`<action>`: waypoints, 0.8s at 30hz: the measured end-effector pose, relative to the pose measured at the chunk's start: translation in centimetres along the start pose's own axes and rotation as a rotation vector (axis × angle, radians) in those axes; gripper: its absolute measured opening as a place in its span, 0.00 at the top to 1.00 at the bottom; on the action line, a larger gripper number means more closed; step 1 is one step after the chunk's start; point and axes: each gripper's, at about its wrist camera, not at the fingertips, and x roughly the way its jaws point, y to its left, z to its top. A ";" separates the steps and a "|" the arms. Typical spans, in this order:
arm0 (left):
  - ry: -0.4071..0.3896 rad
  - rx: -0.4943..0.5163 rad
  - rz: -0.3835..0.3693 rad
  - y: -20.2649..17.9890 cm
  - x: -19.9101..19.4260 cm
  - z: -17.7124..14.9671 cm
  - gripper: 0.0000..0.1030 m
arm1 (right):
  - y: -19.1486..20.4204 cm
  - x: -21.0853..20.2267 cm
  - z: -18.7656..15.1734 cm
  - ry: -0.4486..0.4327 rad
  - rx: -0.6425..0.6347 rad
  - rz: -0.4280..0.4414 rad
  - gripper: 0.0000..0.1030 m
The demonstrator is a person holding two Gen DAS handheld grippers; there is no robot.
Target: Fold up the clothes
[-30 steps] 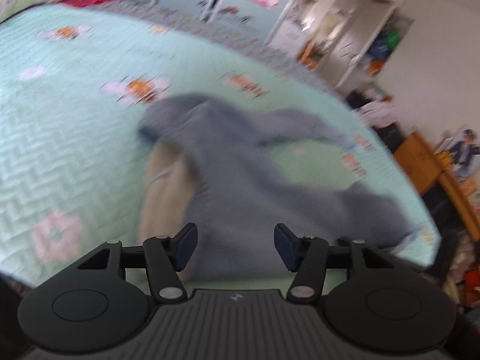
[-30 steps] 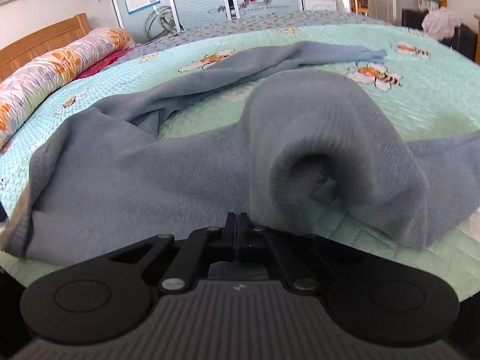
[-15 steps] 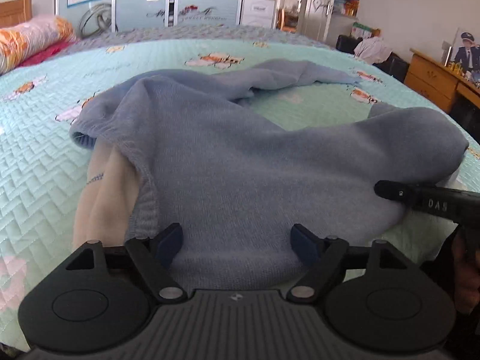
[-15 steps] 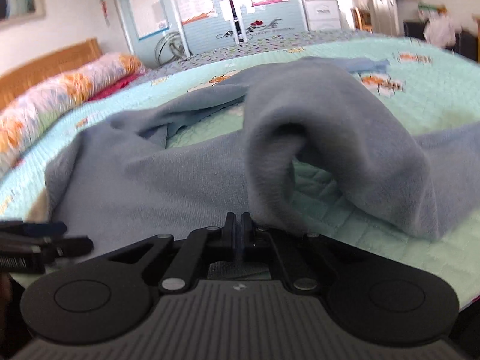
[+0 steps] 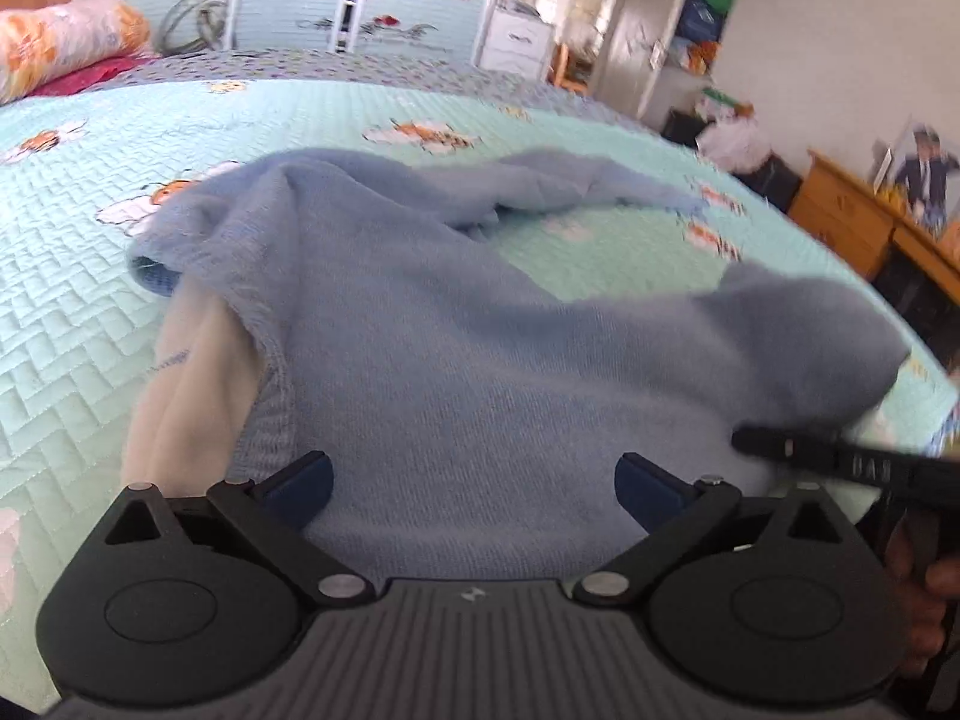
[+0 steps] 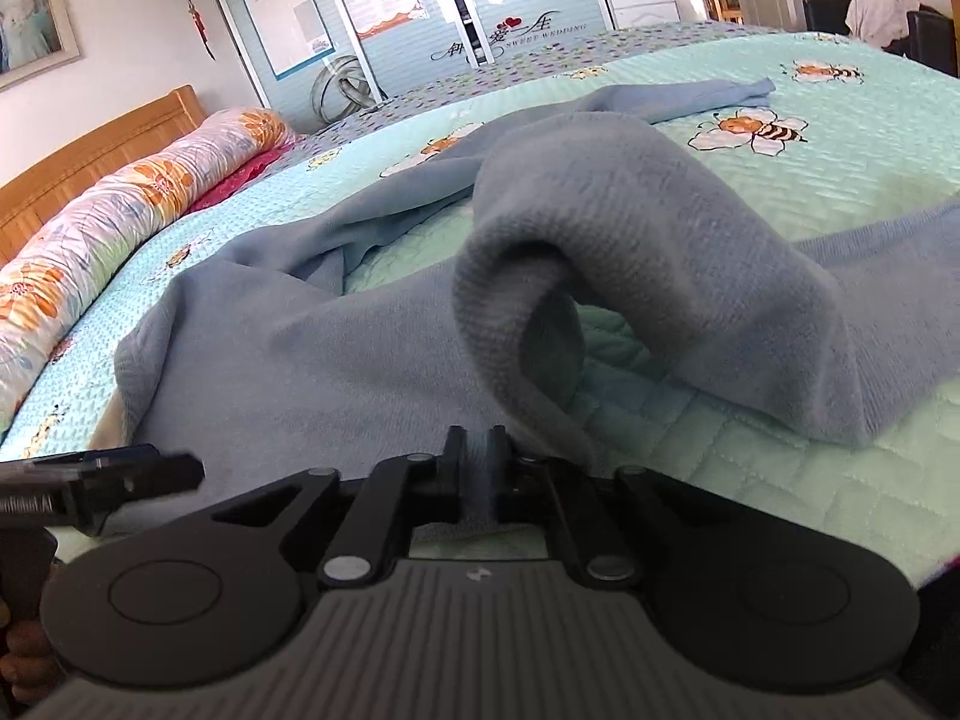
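A blue knit sweater (image 5: 456, 354) lies spread on the mint quilted bed, one sleeve stretched toward the far side. A cream garment (image 5: 180, 372) shows under its left edge. My left gripper (image 5: 474, 483) is open, its jaws wide apart over the sweater's near hem. My right gripper (image 6: 478, 462) is shut on the sweater's hem (image 6: 480, 480), with a raised fold (image 6: 600, 252) of sweater bulging just beyond it. The right gripper also shows in the left wrist view (image 5: 840, 462), at the sweater's right side.
The bed's quilt (image 5: 78, 276) has bee prints. A rolled floral duvet (image 6: 102, 210) and wooden headboard (image 6: 90, 150) lie at the left. A wooden dresser (image 5: 852, 216) stands beyond the bed's right edge. A wardrobe (image 6: 420, 12) stands at the far side.
The left gripper has swung down from above to the sweater's near hem, jaws opened wider. The right gripper keeps its hold and has lifted slightly.
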 end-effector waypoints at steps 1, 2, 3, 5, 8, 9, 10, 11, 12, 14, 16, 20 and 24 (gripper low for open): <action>0.003 -0.014 0.001 0.3 0.1 0.1 0.00 | 0.3 -0.3 0.1 0.009 -0.003 0.012 0.64; 0.009 -0.025 0.003 0.5 0.2 0.2 0.01 | 1.1 -0.6 0.3 0.014 -0.021 0.009 0.55; 0.009 -0.029 0.008 0.6 0.2 0.1 0.02 | 1.9 -0.8 0.5 0.019 -0.039 0.006 0.39; -0.024 -0.025 0.019 0.4 -0.4 -0.1 0.05 | 3.8 -0.9 1.0 -0.015 -0.122 0.005 0.35; -0.090 0.006 0.031 0.2 -1.8 -0.4 0.05 | 6.7 -1.1 1.8 -0.068 -0.249 0.003 0.35; -0.075 0.020 0.052 0.2 -1.6 -0.6 0.05 | 7.6 -1.1 2.0 -0.086 -0.291 0.003 0.35; -0.033 0.029 0.068 0.4 -0.9 -0.8 0.06 | 7.9 -0.3 2.0 -0.076 -0.300 -0.004 0.35; 0.012 0.040 0.079 0.4 -0.3 -1.1 0.06 | 7.7 0.8 1.8 -0.053 -0.303 -0.021 0.35; 0.035 0.056 0.086 0.2 -0.2 -1.1 0.07 | 7.6 1.9 1.5 -0.030 -0.306 -0.038 0.37; 0.066 0.089 0.099 -0.3 -0.3 -1.0 0.07 | 6.0 2.8 0.8 0.029 -0.275 -0.051 0.48; 0.099 0.088 0.084 -0.2 -0.9 -1.1 0.07 | 4.7 2.6 0.4 0.077 -0.252 -0.049 0.57; 0.129 0.067 0.044 0.3 -2.5 -1.6 0.07 | 2.8 -0.1 -0.5 0.121 -0.235 -0.016 0.60; 0.050 0.015 0.011 0.6 -5.1 -1.5 0.08 | 2.6 -3.3 -0.9 0.040 -0.200 -0.003 0.59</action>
